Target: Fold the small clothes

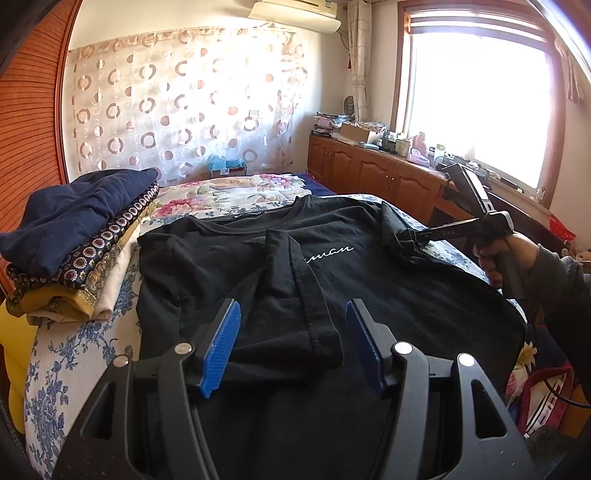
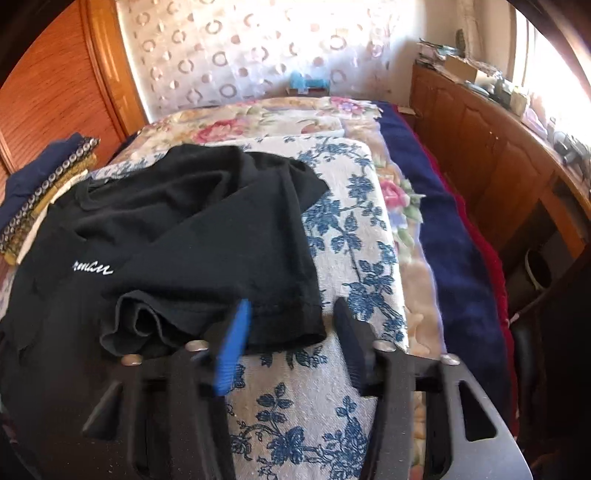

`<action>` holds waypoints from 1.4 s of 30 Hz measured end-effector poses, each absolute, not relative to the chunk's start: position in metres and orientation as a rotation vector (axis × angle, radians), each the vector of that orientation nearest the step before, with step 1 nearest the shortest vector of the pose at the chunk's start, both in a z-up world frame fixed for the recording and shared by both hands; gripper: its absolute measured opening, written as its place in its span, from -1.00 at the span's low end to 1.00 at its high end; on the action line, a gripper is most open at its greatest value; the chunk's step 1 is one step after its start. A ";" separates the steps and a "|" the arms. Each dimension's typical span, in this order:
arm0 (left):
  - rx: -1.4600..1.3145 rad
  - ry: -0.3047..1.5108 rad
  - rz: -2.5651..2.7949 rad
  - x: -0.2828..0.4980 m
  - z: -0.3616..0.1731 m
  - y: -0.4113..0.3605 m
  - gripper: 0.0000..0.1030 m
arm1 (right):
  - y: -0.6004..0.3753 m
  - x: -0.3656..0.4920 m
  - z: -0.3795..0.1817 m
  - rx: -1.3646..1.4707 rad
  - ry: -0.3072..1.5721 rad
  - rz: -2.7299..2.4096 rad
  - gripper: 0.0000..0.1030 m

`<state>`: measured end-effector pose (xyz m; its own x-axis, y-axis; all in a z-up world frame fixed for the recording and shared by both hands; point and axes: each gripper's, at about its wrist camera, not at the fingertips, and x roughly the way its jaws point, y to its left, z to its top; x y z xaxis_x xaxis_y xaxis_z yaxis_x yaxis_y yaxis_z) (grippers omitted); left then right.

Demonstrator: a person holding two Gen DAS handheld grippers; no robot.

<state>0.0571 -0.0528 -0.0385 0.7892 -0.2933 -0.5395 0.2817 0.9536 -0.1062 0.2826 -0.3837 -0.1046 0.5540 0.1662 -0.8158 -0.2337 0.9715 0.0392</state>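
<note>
Black T-shirt (image 1: 369,295), frame centre on bed (image 2: 351,229); left claw (image 1: 291,343) wide, empty; right claw (image 2: 291,347) wide around sleeve hem (image 2: 284,317). Grip hem squarely, fold inward flat.

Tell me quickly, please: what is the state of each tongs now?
Left tongs: open, holding nothing, above the black T-shirt.
Right tongs: open, holding nothing; the T-shirt's sleeve lies at the left finger.

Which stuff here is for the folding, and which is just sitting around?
For the folding: black shirt, pile of folded clothes, left gripper, right gripper.

Just sitting around: curtain, cabinet, air conditioner, window.
</note>
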 end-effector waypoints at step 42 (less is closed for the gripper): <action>-0.059 0.592 -0.282 0.060 -0.050 -0.039 0.17 | -0.285 0.265 -0.087 -0.182 0.933 0.482 -0.05</action>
<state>0.0600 -0.0394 -0.0503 0.7926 -0.2785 -0.5424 0.2450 0.9601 -0.1350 0.2654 -0.2847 -0.0873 0.4984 0.3187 -0.8062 -0.4734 0.8792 0.0549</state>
